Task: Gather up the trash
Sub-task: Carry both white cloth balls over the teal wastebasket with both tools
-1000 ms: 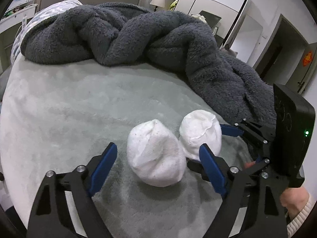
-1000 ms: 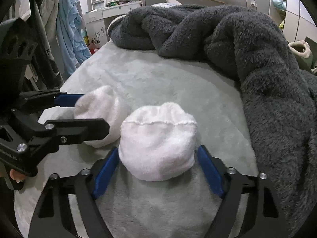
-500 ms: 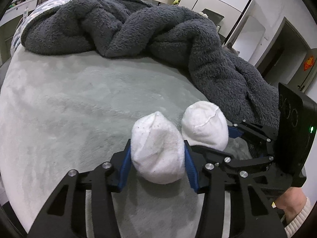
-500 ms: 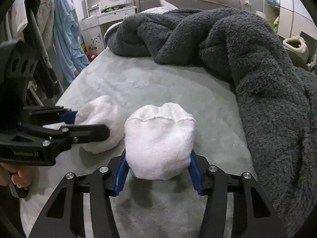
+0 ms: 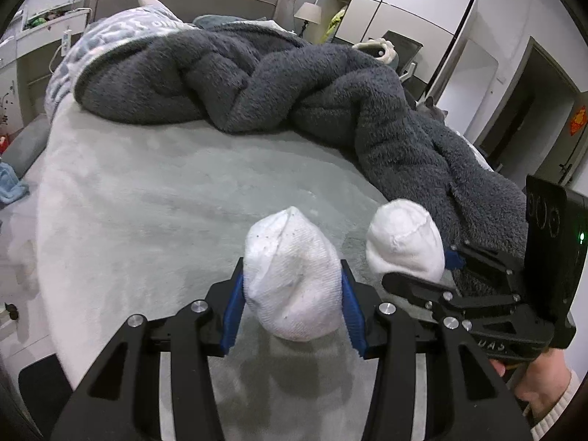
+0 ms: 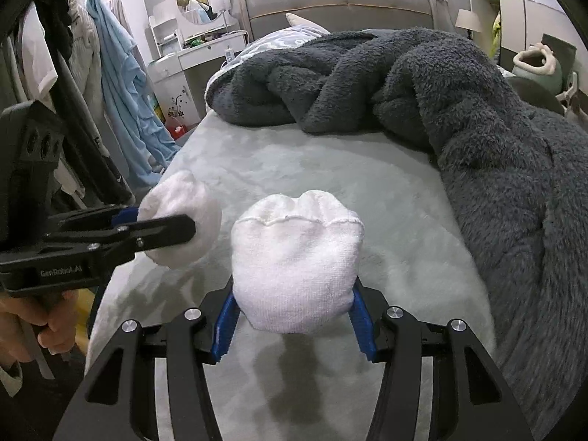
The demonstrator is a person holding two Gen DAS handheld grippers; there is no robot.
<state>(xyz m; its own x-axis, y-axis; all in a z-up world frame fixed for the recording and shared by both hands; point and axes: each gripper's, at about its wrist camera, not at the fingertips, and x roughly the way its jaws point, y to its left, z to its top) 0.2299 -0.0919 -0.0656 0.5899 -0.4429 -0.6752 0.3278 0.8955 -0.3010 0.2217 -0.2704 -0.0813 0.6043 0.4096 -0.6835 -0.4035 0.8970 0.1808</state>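
Both grippers clenched on white sock balls, held above the bed.

My left gripper (image 5: 292,296) has its blue pads pressed into both sides of the speckled sock ball (image 5: 292,275), which hangs clear over the grey-green bedspread (image 5: 165,191) with its shadow beneath. My right gripper (image 6: 296,310) squeezes the cleaner sock ball (image 6: 297,261) the same way, just beside the first one. A dark fleece blanket (image 6: 477,128) lies heaped across the far side of the bed.

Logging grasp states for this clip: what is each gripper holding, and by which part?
Left gripper pinches a speckled white sock ball across its sides; right gripper pinches another white sock ball across its lower sides.
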